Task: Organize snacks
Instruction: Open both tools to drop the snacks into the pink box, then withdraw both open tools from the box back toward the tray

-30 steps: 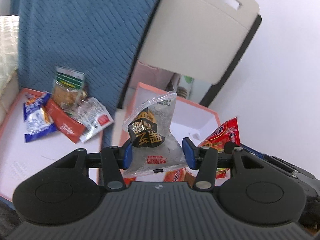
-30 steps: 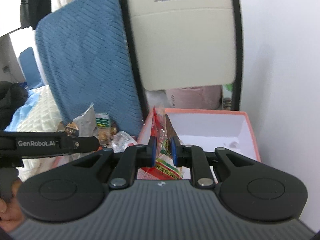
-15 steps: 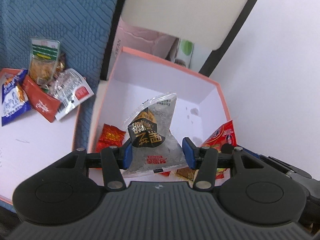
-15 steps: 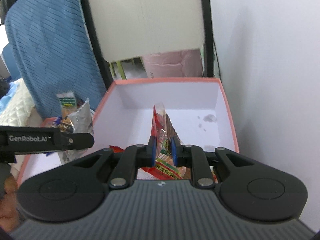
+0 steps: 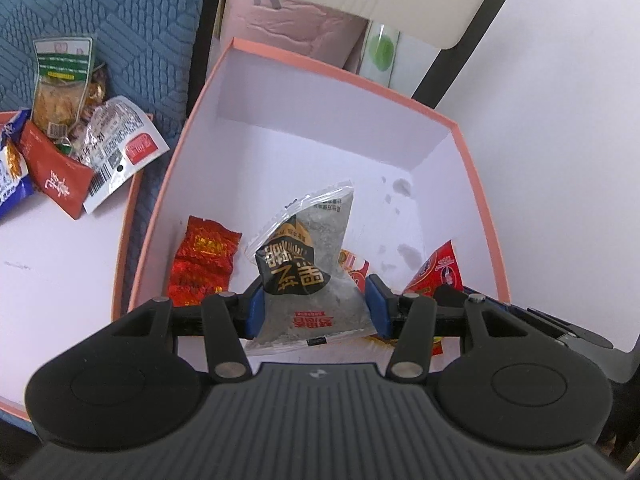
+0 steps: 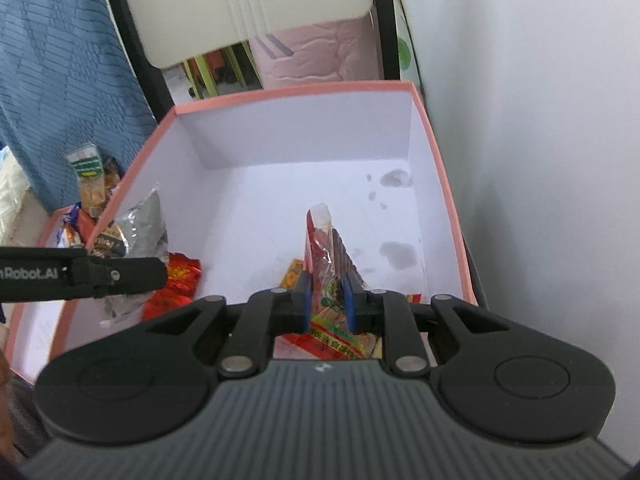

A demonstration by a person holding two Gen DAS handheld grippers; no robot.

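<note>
- Snacks (image 5: 72, 128) lie in a loose heap at the upper left of the left wrist view, on a shallow pink-rimmed tray (image 5: 132, 216) against a blue quilted cushion (image 5: 100, 12); they look like the unsorted supply still waiting to be moved.
- Just right of the tray stands the pink-rimmed box (image 5: 472, 168), white inside and open at the top, which seems to be the destination. A crinkled red foil packet (image 5: 202, 264) already rests on its floor at lower left.
- At centre of that view the left gripper (image 5: 316, 306) holds a grey triangular pouch (image 5: 312, 276) with a black and gold label. The jaws are closed on its wide lower part, blue pads pressing both sides, so the pouch stands up between them with its clear tip above the box floor. I judge it is held this way for a drop into the box.
- At the right edge of the same view a red packet (image 5: 438, 272) shows behind the right-hand pad.
- In the right wrist view the left gripper enters from the left edge as a black bar, the grey pouch above it over the box's left side.
- At centre, the right gripper (image 6: 326, 300) has its jaws closed narrowly on the red packet (image 6: 324, 248), held edge-on and upright, low inside the box near the bottom wall.
- Grey stains (image 6: 396, 180) mark the bare floor at right, where there is room for both.
</note>
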